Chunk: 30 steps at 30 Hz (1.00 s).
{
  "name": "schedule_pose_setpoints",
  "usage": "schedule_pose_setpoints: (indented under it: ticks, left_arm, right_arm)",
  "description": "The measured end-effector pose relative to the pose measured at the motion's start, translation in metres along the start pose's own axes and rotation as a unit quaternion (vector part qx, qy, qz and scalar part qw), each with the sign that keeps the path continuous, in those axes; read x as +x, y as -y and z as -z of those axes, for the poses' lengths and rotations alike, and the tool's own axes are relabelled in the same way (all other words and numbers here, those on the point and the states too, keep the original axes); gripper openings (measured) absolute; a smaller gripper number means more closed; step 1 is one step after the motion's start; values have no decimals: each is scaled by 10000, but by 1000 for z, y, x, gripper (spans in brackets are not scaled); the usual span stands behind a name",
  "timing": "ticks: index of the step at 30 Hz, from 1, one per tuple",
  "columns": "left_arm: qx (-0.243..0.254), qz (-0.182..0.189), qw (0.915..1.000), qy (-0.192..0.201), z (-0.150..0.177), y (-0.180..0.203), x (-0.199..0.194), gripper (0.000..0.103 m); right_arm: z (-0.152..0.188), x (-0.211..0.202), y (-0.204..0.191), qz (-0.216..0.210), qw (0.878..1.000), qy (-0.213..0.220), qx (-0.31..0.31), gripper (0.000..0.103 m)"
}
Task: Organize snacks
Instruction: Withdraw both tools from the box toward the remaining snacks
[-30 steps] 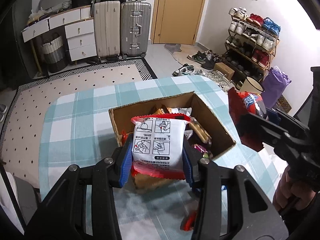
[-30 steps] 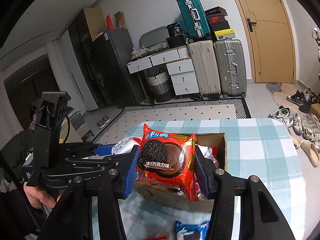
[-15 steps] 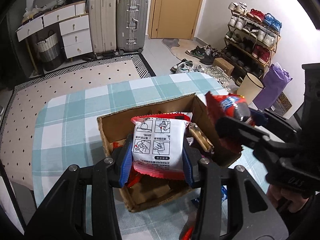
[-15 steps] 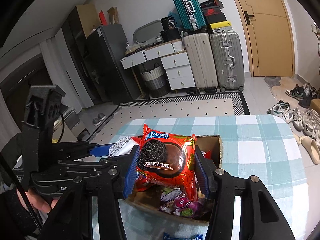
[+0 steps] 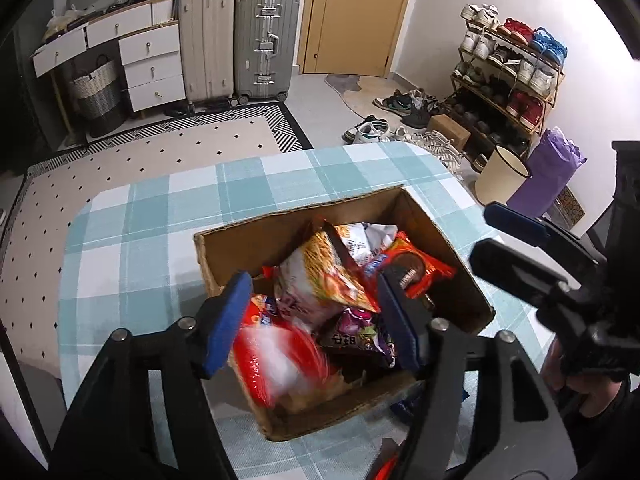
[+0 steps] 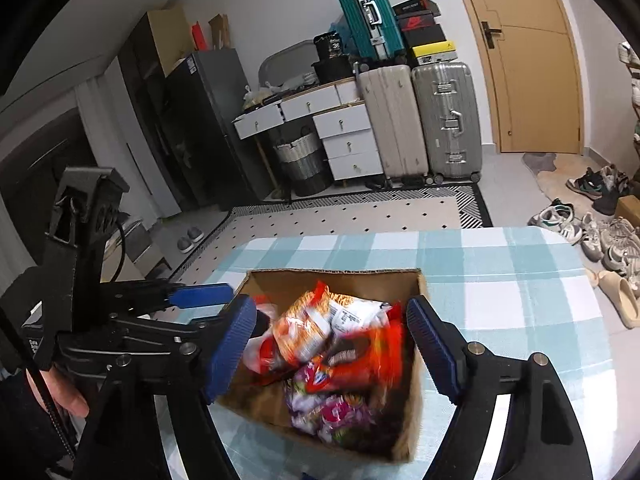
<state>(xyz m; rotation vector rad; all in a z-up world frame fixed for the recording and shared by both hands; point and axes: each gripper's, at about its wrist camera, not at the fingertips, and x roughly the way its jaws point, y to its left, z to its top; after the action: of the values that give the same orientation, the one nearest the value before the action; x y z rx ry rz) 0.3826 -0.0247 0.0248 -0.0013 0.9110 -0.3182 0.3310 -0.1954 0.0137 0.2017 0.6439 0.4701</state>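
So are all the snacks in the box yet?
Mostly. The cardboard box is piled with packets, and both the left hand-held gripper and right hand-held gripper are opening, dropping the white packet and the red cookie packet. A blue packet waits on the table.

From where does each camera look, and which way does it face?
Left wrist: sits on the left gripper, looks down into the cardboard box; the right gripper and a hand show.
Right wrist: sits on the right gripper, above the same box; the left gripper and its hand show.
Shared: box, snacks, checked tablecloth, suitcases.
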Motion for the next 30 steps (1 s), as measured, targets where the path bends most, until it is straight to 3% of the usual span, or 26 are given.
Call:
schedule_pose_setpoints:
  ticks: [9,13,30]
  left_arm:
    - [-21,-182,9997,132,19,3,-32,68]
    - [-34,-246,9995,192,32,8,-49,74]
    - [-247,-457,9973,516,82,28,-112,88]
  right_arm:
    - [7,-35,-8,11,9999,109,6,80]
    - [12,-56,-19,2,9998,191,-32,82]
    - [44,-131,-52,5,9987,479,-144,96]
